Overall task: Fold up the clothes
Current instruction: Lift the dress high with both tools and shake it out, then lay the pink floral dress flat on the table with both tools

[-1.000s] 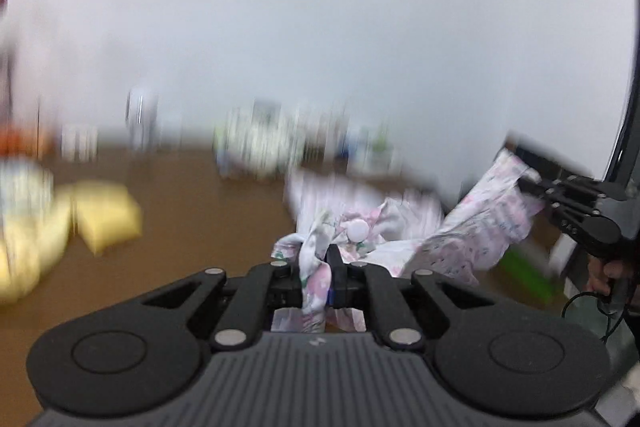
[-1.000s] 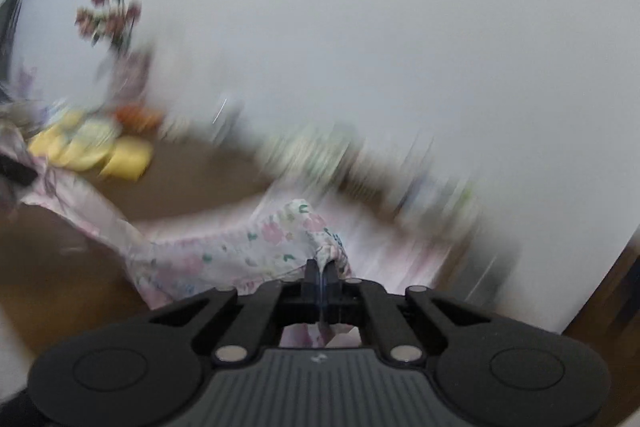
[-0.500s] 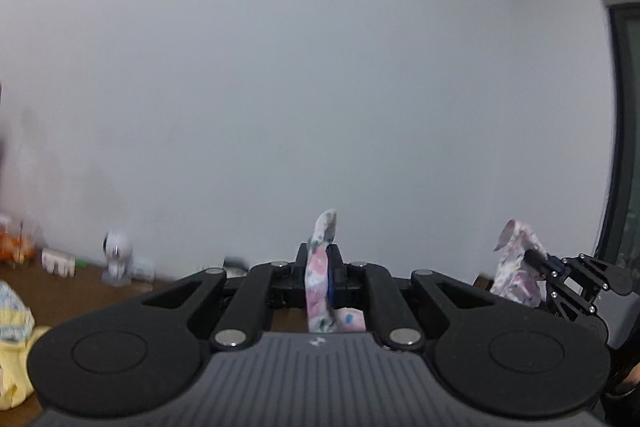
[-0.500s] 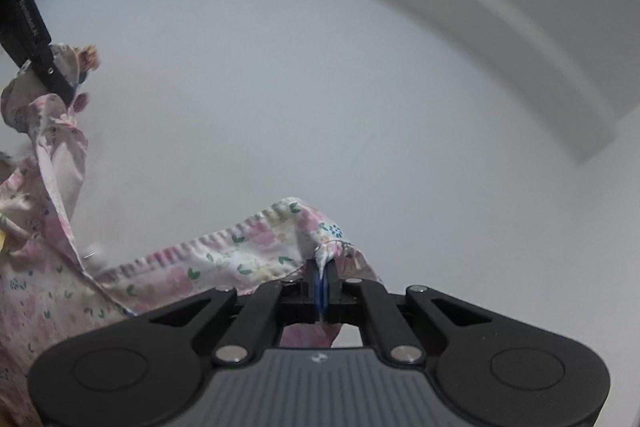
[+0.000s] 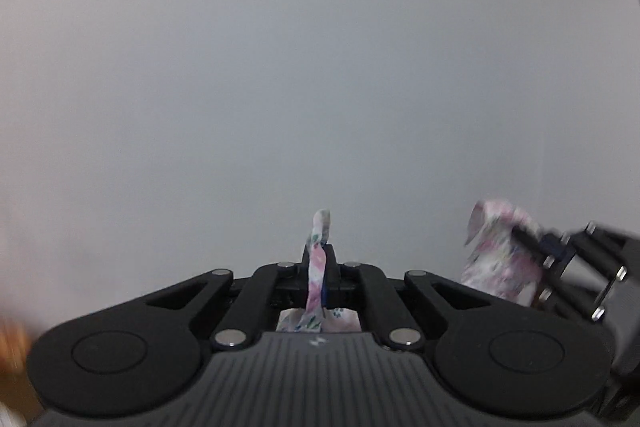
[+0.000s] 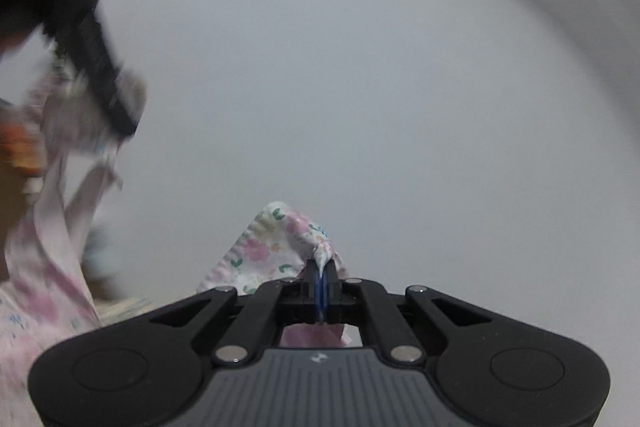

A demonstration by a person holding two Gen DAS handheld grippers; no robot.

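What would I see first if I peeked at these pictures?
First the flowery pink cloth, pinched in the shut right gripper low in the middle of its view. The left gripper is shut on another bit of the same cloth, low in its own view. Behind both is just a plain white wall.

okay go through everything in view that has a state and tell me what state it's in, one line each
left gripper: shut, fingers pinching the floral garment.
right gripper: shut, fingers pinching another part of the same cloth.
floral garment: held in the air by both grippers, unfolded, hanging below them.
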